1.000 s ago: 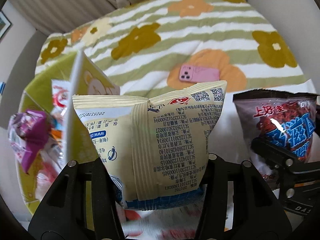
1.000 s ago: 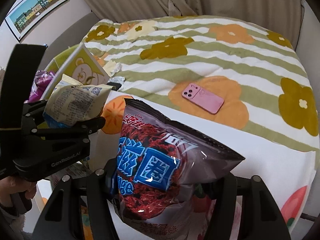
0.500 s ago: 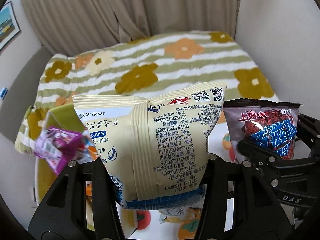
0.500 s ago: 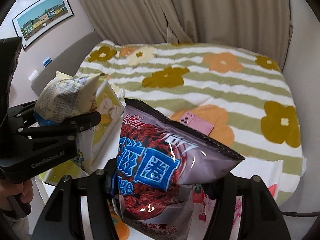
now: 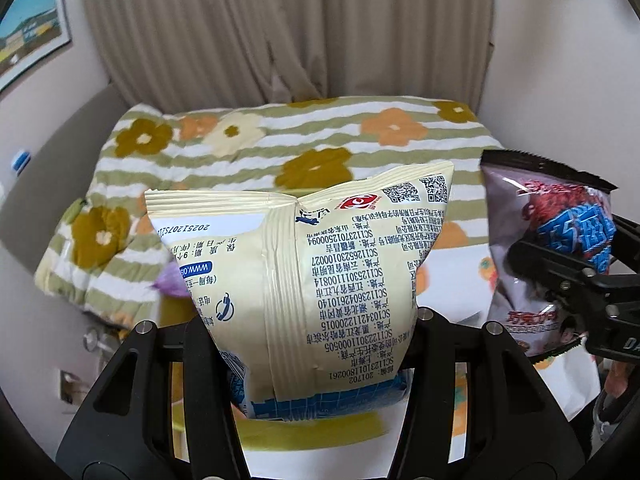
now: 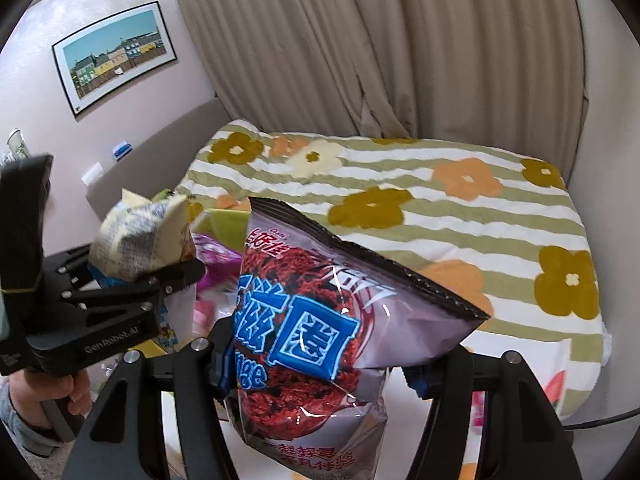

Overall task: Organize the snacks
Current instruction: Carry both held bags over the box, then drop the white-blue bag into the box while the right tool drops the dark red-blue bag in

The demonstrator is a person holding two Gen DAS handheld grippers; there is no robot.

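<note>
The cream bag (image 5: 304,280) is gripped by the left claw (image 5: 316,360), the purple bag (image 6: 320,320) by the right claw (image 6: 328,380); slippage is risked, since both bags are held only at their lower ends.

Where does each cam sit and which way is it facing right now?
Left wrist: on the left tool, looking along its fingers at the cream snack bag it grips, floral bed and curtain beyond; the right tool is at the right edge.
Right wrist: on the right tool, looking past its purple snack bag at the same bed; a hand holding the left tool shows at left.
Shared: both bags, bed, curtain, framed picture.
</note>
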